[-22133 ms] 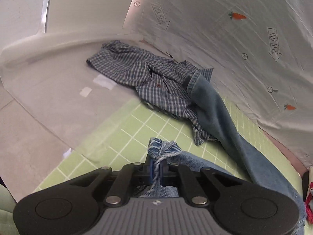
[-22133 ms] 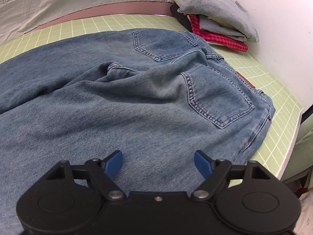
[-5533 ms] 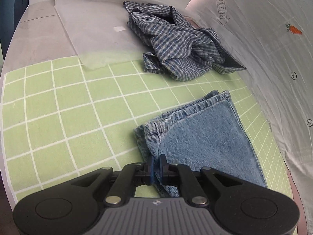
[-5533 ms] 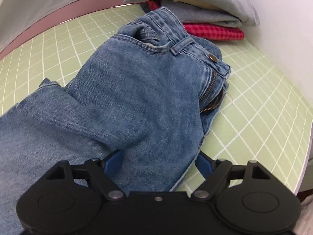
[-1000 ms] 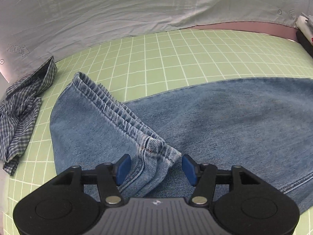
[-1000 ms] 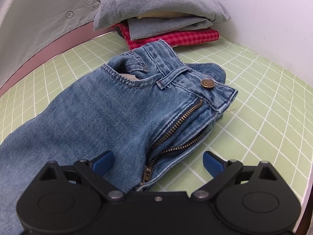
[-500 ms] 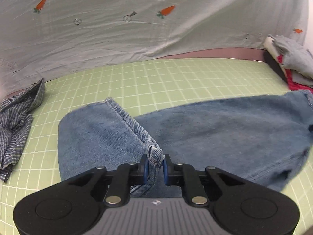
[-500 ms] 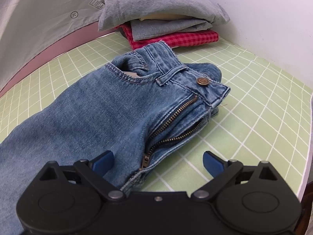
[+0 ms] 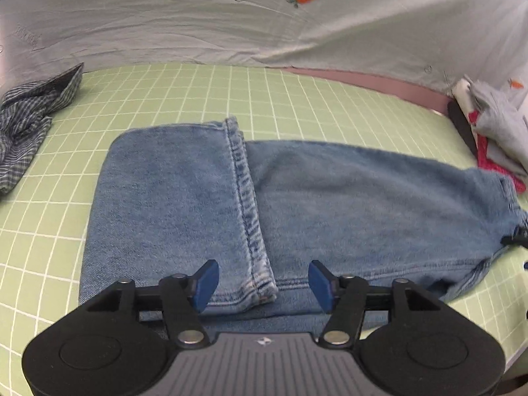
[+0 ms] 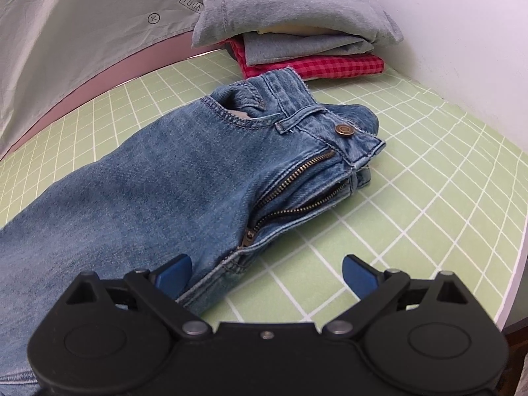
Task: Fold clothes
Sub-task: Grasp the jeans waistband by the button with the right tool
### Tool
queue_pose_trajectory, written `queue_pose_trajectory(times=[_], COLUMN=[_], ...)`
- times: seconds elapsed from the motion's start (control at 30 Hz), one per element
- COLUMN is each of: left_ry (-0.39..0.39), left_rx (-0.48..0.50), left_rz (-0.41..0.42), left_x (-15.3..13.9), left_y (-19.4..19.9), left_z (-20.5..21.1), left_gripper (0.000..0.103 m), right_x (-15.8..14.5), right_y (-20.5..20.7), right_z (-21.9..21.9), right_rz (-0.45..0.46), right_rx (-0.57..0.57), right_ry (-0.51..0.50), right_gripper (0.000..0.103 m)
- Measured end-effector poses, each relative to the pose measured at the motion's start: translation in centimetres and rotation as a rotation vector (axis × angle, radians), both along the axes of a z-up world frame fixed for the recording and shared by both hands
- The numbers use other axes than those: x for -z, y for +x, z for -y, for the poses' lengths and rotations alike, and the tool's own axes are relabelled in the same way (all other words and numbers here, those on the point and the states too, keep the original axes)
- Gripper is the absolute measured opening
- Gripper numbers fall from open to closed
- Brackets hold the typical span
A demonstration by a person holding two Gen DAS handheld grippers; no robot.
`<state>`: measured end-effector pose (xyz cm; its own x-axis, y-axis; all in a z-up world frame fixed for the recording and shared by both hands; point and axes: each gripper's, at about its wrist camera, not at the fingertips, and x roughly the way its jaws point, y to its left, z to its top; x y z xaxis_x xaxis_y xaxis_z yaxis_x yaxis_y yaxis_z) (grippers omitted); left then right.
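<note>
Blue jeans [image 9: 346,194] lie on the green grid mat [image 9: 297,105], leg ends folded over the middle so the hem [image 9: 246,194] runs across the denim. My left gripper [image 9: 264,282] hovers over the hem's near end, its jaws opening, blue pads apart on either side and not pressing the cloth. In the right wrist view the jeans' waist [image 10: 297,122] shows an open zipper [image 10: 297,191] and brass button [image 10: 343,129]. My right gripper [image 10: 265,274] stands open at the fly's edge, left pad over denim, right pad over bare mat [image 10: 429,181].
A crumpled blue checked shirt [image 9: 26,122] lies at the mat's left end. A stack of folded clothes [image 10: 297,29], grey over red check, sits beyond the waistband by the white wall. A carrot-print sheet [image 9: 264,16] hangs behind. The mat's edge [image 10: 514,257] is close on the right.
My left gripper closed on the hem, carried it over the jeans and has let it go; the folded leg now lies flat. The right gripper stayed open and drew back slightly.
</note>
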<state>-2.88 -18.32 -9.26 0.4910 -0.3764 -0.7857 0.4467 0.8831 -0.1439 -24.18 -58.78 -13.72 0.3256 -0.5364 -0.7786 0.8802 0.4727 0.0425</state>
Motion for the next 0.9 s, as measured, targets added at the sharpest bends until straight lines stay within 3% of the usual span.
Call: queue_pose_trajectory(times=[0.07, 0.13, 0.23, 0.33, 0.53, 0.73, 0.9], left_ry=[0.012, 0.075, 0.173, 0.155, 0.199, 0.217, 0.225], left_rx=[-0.061, -0.13, -0.197, -0.232, -0.257, -0.282, -0.309], left_rz=[0.005, -0.003, -0.048, -0.095, -0.119, -0.145, -0.157], left_x=[0.0, 0.6, 2.2, 3.2, 4.5, 4.7, 4.8], left_y=[1.1, 2.3, 4.0, 5.1, 6.0, 6.6, 6.9], left_z=[-0.2, -0.1, 0.0, -0.4, 0.8, 1.0, 1.0], left_gripper=[0.068, 0.077, 0.078, 0.079, 0.088, 0.092, 0.098], right_x=[0.0, 0.0, 0.2, 0.5, 1.2, 2.0, 2.0], right_y=[-0.5, -0.9, -1.5, -2.0, -2.8, -2.3, -1.0], right_z=[0.4, 1.0, 2.3, 3.8, 7.6, 11.0, 11.2], right_rz=[0.022, 0.05, 0.104, 0.157, 0.262, 0.258, 0.171], right_rx=[0.023, 0.052, 0.097, 0.146, 0.224, 0.298, 0.261], right_ry=[0.014, 0.032, 0.067, 0.085, 0.097, 0.106, 0.063], right_gripper=[0.099, 0.099, 0.1, 0.101, 0.102, 0.103, 0.103])
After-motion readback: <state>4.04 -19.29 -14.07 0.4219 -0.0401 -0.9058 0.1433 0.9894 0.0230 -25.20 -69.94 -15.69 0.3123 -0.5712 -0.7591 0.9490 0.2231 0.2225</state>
